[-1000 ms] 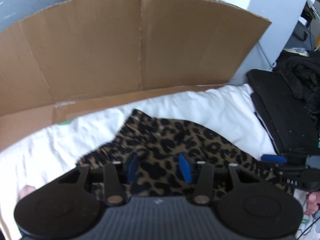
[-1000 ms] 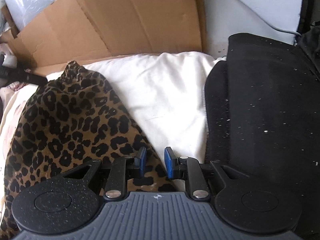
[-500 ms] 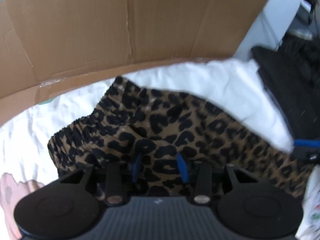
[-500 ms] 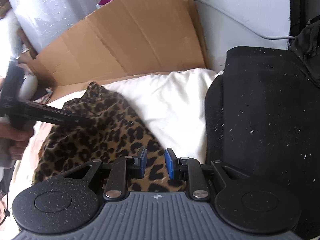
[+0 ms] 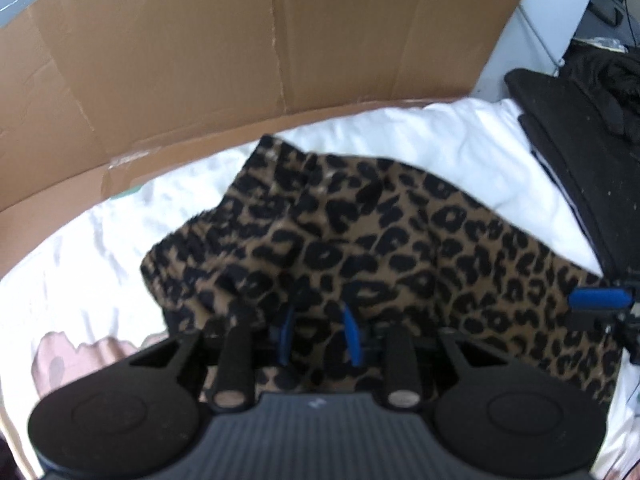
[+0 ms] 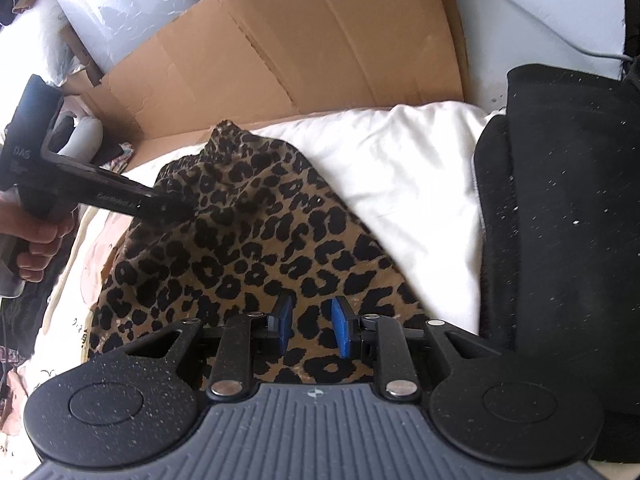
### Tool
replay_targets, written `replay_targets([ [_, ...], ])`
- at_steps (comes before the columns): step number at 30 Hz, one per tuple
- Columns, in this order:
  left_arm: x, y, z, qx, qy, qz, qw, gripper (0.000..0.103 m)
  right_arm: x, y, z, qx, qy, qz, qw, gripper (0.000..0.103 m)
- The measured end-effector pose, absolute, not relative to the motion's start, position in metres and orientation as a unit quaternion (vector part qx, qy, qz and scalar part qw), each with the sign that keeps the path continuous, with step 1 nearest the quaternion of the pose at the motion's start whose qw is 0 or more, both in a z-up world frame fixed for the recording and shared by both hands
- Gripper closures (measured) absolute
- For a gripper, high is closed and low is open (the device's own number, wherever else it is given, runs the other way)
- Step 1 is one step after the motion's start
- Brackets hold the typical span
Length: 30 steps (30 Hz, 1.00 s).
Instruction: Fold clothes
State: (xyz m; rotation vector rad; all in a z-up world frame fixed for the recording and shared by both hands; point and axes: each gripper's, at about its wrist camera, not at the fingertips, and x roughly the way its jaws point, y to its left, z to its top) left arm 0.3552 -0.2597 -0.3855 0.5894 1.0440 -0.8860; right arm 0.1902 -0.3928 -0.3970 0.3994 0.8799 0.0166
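A leopard-print garment (image 5: 400,240) lies bunched on white bedding (image 5: 460,148). My left gripper (image 5: 319,332) is at its near-left part, with fabric pinched between the blue pads. In the right wrist view the garment (image 6: 260,248) rises into a ridge where the left gripper (image 6: 176,204) bites into it, with a hand (image 6: 36,236) on the handle. My right gripper (image 6: 312,322) sits at the garment's near right edge, narrowly parted with leopard fabric filling the gap. Its blue pad (image 5: 596,298) shows at the garment's right corner in the left wrist view.
A large brown cardboard sheet (image 5: 240,48) stands behind the bedding, also visible in the right wrist view (image 6: 320,48). A black padded object (image 6: 568,200) borders the bedding on the right. A pink print (image 5: 72,360) marks the sheet at the near left.
The left gripper's fingers have narrowed onto the fabric, and the garment's left part has bunched and lifted. The right gripper has risen and tilted back, its finger gap unchanged.
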Motion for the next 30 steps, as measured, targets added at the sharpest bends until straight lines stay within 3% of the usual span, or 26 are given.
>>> replay_targets([
  [4, 0.361, -0.255, -0.399, 0.279, 0.479, -0.389, 0.736, 0.087, 0.189, -0.395, -0.408, 0.162, 0.444, -0.020, 0.881, 0.075],
  [11, 0.364, -0.253, -0.399, 0.261, 0.474, -0.385, 0.748, 0.087, 0.176, -0.409, -0.413, 0.161, 0.447, -0.037, 0.879, 0.080],
  [22, 0.342, -0.204, -0.361, 0.245, 0.473, -0.395, 0.748, 0.081, 0.148, -0.413, -0.407, 0.179, 0.443, -0.074, 0.875, 0.079],
  [30, 0.327, -0.177, -0.375, 0.253, 0.481, -0.390, 0.744, 0.073, 0.140, -0.404, -0.390, 0.219, 0.417, -0.036, 0.881, 0.075],
])
